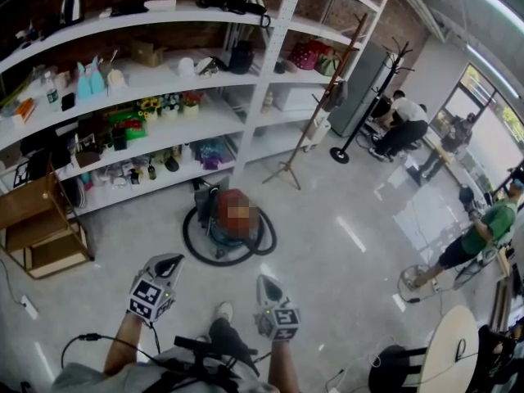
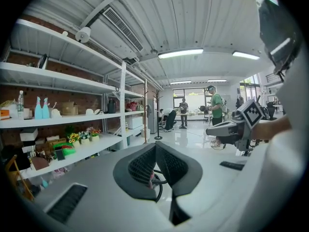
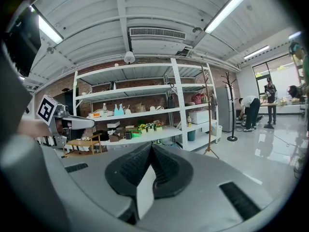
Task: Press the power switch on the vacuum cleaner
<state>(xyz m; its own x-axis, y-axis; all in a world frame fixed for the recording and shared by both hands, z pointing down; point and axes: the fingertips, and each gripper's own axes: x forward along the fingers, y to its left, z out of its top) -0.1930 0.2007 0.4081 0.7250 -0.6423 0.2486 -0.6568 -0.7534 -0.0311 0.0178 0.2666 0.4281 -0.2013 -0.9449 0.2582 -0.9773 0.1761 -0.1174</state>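
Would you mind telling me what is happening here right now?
A person stands holding a gripper in each hand, facing a vacuum cleaner on the floor by the shelves. The left gripper and right gripper both have their jaws together and hold nothing. Neither touches the vacuum cleaner, which sits ahead of them.

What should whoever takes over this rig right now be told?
Left hand-held gripper: jaws together, empty, held low in front of the person.
Right hand-held gripper: jaws together, empty, beside the left one.
Vacuum cleaner: on the floor ahead, in front of the shelves, hose looped round it, apart from both grippers.
Done: nothing yet; the switch cannot be made out from here.
Left: step closer, find the switch, press it.
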